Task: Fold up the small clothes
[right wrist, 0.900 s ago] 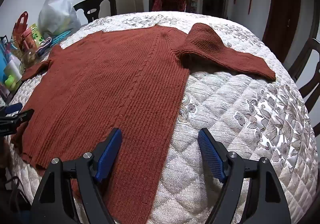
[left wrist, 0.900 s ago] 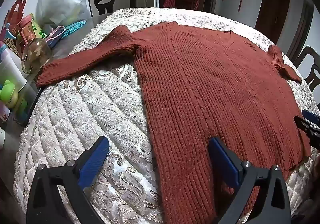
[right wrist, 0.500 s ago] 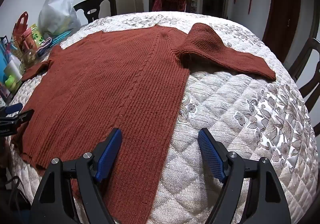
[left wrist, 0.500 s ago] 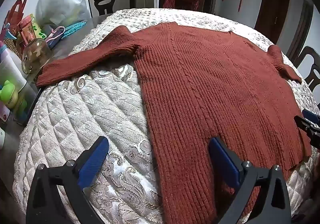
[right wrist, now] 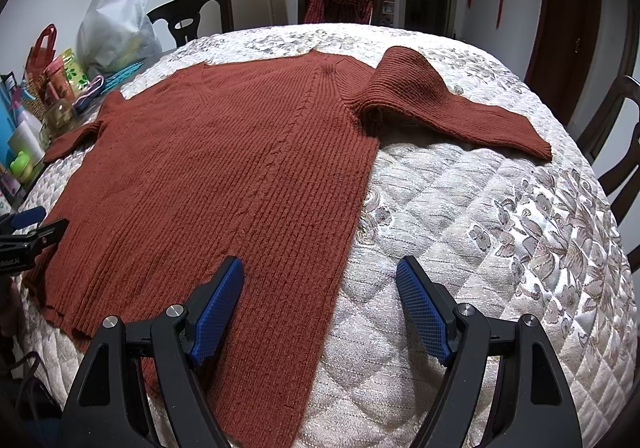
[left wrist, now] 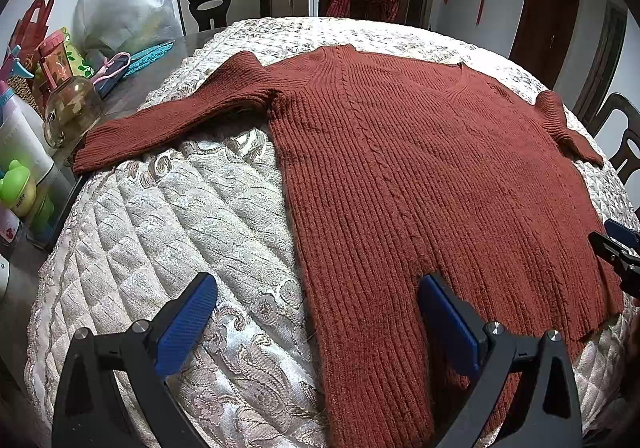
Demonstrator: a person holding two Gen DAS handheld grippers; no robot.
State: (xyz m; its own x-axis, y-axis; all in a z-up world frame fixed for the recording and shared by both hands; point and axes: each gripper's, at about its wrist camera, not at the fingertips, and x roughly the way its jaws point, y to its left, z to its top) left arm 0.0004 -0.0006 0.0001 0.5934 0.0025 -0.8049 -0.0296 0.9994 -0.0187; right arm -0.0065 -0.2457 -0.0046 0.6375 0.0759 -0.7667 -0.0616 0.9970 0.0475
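A quilted cover (left wrist: 168, 216) spreads over the table, chairs behind. The rust sweater (left wrist: 420, 168) lies flat on it, hem toward the cameras, neckline away, sleeves out sideways. Bottles and bags (left wrist: 52, 88) crowd the left edge. The left gripper (left wrist: 316, 312) and right gripper (right wrist: 320, 296) hover wide apart, empty.

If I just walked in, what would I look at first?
Probably the big rust-red sweater, spread flat with its sleeves out across the quilted table cover. Next, the two open grippers with blue pads: the left gripper and the right gripper hover over the sweater's bottom corners.
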